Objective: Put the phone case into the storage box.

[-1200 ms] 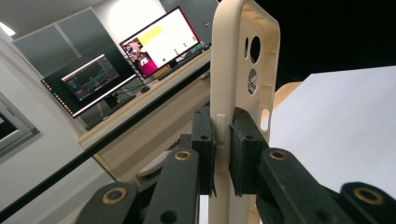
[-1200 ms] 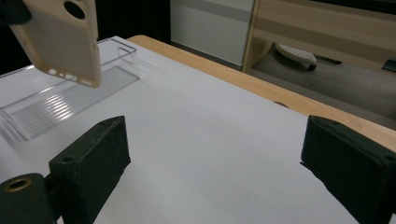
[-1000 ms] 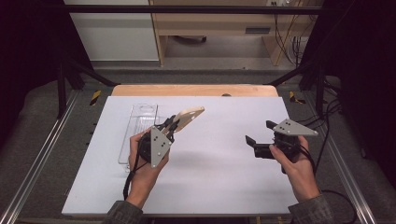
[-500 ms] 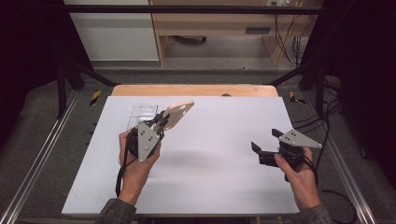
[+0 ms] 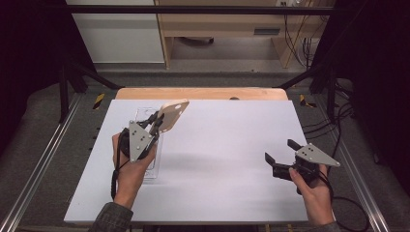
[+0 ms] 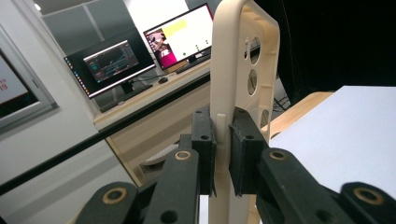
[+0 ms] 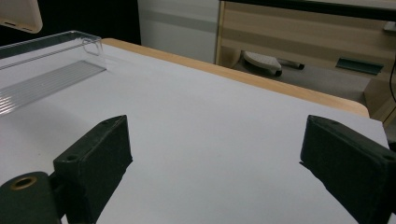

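Left gripper: clamped on the phone case's edge
Phone case: lifted, long axis slanting up and away — hanging above the clear tray's far end
Right gripper: jaws wide apart, nothing between, well off to the right
Nearer hand: left — tray directly beneath

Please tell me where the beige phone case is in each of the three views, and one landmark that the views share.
High view: phone case at upper left, held over the clear tray.
Left gripper view: centre, upright, between the jaws.
Right gripper view: top left corner.
Shared landmark: the white table.
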`<control>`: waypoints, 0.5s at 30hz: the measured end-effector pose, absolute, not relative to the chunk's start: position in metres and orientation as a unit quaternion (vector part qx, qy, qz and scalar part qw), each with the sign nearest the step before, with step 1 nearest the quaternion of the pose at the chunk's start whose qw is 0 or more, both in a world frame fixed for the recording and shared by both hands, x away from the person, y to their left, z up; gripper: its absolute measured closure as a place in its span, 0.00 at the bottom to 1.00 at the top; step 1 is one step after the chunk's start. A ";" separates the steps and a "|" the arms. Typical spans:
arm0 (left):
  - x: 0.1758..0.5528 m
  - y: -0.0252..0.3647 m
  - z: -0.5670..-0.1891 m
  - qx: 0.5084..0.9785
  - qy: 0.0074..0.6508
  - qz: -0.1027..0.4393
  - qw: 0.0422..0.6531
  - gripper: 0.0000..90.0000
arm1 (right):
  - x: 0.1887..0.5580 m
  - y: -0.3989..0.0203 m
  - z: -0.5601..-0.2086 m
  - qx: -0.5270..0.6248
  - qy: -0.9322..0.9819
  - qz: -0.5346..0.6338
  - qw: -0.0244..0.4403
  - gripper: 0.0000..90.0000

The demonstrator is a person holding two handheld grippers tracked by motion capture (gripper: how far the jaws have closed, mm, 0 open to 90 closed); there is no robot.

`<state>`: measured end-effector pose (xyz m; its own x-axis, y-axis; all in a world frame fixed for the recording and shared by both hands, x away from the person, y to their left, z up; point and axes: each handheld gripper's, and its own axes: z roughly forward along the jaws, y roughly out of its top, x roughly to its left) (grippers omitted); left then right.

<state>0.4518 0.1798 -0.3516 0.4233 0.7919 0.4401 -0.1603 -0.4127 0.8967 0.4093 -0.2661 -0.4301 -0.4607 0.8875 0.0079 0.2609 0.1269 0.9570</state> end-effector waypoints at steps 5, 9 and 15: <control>0.454 0.188 -0.348 0.680 0.237 0.478 0.503 0.90 | 0.404 -0.266 -0.438 0.423 0.681 0.513 0.307 0.09; 0.457 0.195 -0.346 0.675 0.248 0.475 0.508 0.90 | 0.401 -0.266 -0.445 0.427 0.679 0.512 0.308 0.08; 0.464 0.202 -0.346 0.672 0.256 0.477 0.505 0.90 | 0.398 -0.262 -0.456 0.431 0.671 0.510 0.322 0.08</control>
